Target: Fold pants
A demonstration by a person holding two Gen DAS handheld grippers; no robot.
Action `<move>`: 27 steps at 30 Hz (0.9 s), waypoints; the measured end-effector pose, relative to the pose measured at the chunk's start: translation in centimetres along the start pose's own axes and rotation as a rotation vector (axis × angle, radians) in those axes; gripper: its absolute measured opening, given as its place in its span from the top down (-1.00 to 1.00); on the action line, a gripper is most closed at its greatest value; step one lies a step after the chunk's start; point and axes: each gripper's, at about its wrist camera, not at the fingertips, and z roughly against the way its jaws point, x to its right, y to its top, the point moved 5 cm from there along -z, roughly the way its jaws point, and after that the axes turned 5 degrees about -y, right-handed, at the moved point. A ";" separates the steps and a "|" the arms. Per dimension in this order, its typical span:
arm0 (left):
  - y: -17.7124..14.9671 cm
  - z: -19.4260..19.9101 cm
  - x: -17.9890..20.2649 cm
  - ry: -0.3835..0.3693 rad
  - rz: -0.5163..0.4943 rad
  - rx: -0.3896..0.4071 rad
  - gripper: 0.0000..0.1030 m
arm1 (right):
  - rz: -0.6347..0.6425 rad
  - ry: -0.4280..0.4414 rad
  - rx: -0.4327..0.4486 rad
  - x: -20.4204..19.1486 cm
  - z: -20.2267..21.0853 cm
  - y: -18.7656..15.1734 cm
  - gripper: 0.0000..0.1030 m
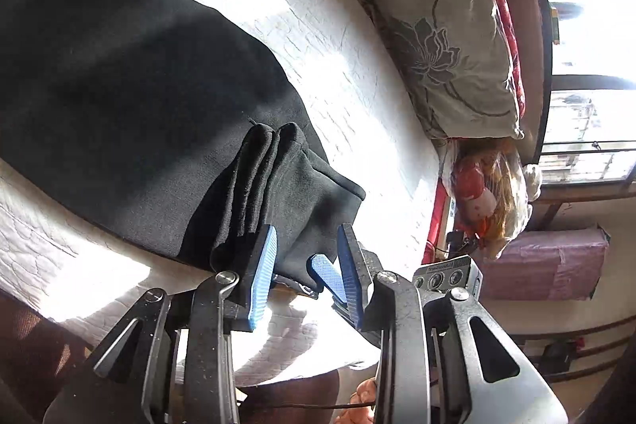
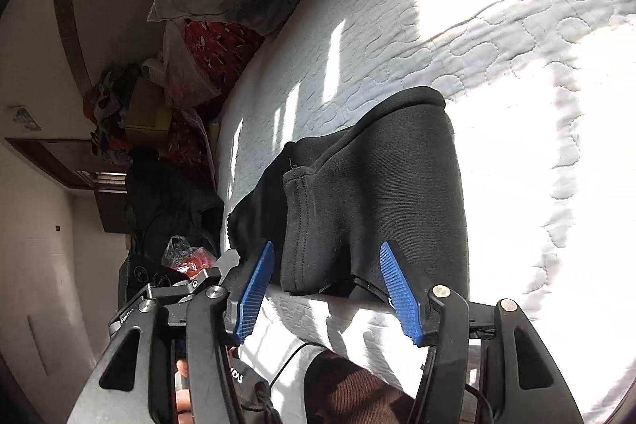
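pants (image 1: 131, 74) on sunlit quilted bed (image 1: 278, 6) | pillow (image 1: 437, 26) beside | both claws apart, empty

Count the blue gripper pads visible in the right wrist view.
2. One pad is left of the black pants; the other pad is right of the bunched cuff. Neither presses the cloth.

Home bedroom: bed with white quilted cover (image 2: 457, 38), floral pillow (image 1: 437, 26) at far edge, sunlit window (image 1: 588, 66), doll (image 1: 477, 201) and bagged clutter (image 2: 131, 106) beside bed.
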 end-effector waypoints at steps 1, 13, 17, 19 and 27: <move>0.3 -1.0 -0.5 0.056 -0.015 -0.003 0.44 | -0.024 -0.003 0.007 1.1 0.1 0.1 -0.09; 5.8 10.4 -3.4 0.037 -0.061 0.117 0.47 | -0.083 0.106 0.088 2.6 3.3 0.7 -0.26; 10.7 17.2 -8.1 0.180 -0.045 0.213 0.15 | 0.052 0.011 0.094 -0.4 3.3 -0.4 -0.33; 13.2 19.9 -11.2 0.251 -0.013 0.233 0.09 | 0.130 -0.041 0.080 -2.4 2.0 -1.3 -0.40; 19.1 18.2 -16.2 0.250 0.010 0.010 0.09 | 0.436 -0.216 -0.066 -10.1 -7.3 -7.0 -0.43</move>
